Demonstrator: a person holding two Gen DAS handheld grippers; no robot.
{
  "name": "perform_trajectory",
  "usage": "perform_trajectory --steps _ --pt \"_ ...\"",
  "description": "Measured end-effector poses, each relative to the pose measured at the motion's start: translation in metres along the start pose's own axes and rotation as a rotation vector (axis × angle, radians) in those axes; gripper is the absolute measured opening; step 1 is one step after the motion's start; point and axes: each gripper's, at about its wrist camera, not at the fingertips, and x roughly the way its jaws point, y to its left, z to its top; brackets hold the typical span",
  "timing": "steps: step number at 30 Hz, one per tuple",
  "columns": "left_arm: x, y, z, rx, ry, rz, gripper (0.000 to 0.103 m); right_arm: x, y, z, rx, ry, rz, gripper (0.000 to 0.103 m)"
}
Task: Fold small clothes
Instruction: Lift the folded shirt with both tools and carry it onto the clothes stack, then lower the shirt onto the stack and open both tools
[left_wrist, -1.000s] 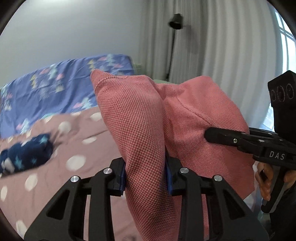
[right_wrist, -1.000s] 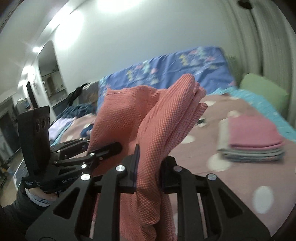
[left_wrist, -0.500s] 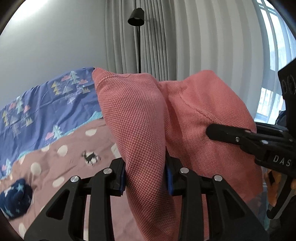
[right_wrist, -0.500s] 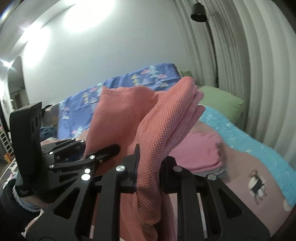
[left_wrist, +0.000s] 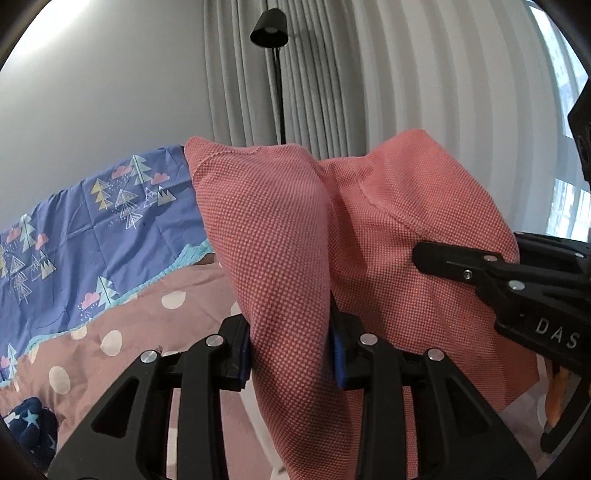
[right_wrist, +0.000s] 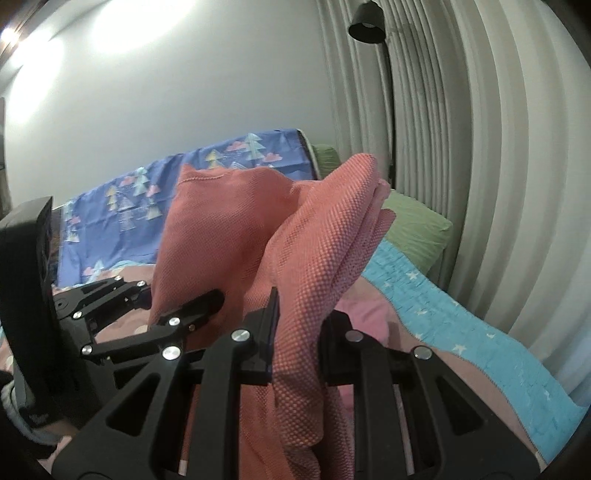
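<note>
Each clamped on a bunched end of the coral knit garment (left_wrist: 291, 266), the left gripper (left_wrist: 291, 358) and right gripper (right_wrist: 295, 339) held it aloft above the bed (left_wrist: 155, 325), probably to carry it folded toward the bed's curtain-side edge.

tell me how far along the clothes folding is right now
Done: a pink folded item lies on the bed behind the fingers. In hand: the red garment is held up off the bed, clamped by both the left gripper and the right gripper. Left: laying it down, plus the dark star-print piece.
</note>
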Motion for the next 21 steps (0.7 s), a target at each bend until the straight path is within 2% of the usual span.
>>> perform_trajectory --steps 1,2,3,4,5,6,7,8,10,13,16,18,21 --pt "0.013 0.001 0.003 0.004 0.012 0.011 0.042 0.007 -0.003 0.002 0.005 0.009 -0.013 0.017" --pt "0.021 0.001 0.003 0.014 0.021 0.032 0.054 0.019 -0.008 0.004 0.015 0.024 -0.031 0.017" --pt "0.031 0.002 0.002 0.031 0.031 0.078 0.062 0.033 -0.014 0.006 0.024 0.048 -0.046 0.02" --pt "0.046 0.006 -0.003 0.051 0.052 0.173 0.071 0.045 -0.018 0.005 0.031 0.076 -0.05 0.022" --pt "0.055 0.01 -0.009 0.055 0.081 0.221 0.074 0.067 -0.027 0.001 0.045 0.136 -0.066 0.044" --pt "0.064 0.015 -0.016 0.047 0.119 0.245 0.075 0.085 -0.034 -0.006 0.055 0.192 -0.104 0.06" --pt "0.071 0.022 -0.026 0.025 0.163 0.242 0.076 0.098 -0.041 -0.016 0.065 0.235 -0.144 0.059" --pt "0.078 0.029 -0.043 -0.012 0.224 0.204 0.076 0.108 -0.049 -0.031 0.079 0.27 -0.17 0.059" --pt "0.082 0.031 -0.068 -0.034 0.276 0.128 0.076 0.115 -0.059 -0.054 0.113 0.306 -0.158 0.059" --pt "0.086 0.021 -0.098 0.017 0.325 0.086 0.076 0.12 -0.074 -0.1 0.153 0.349 -0.174 0.068" --pt "0.082 0.019 -0.114 -0.03 0.321 0.074 0.076 0.114 -0.085 -0.127 0.273 0.324 -0.137 0.072" --pt "0.078 0.025 -0.116 -0.081 0.325 0.054 0.076 0.117 -0.093 -0.13 0.327 0.333 -0.107 0.078" --pt "0.071 0.03 -0.12 -0.1 0.325 0.051 0.079 0.12 -0.104 -0.135 0.392 0.344 -0.096 0.084"
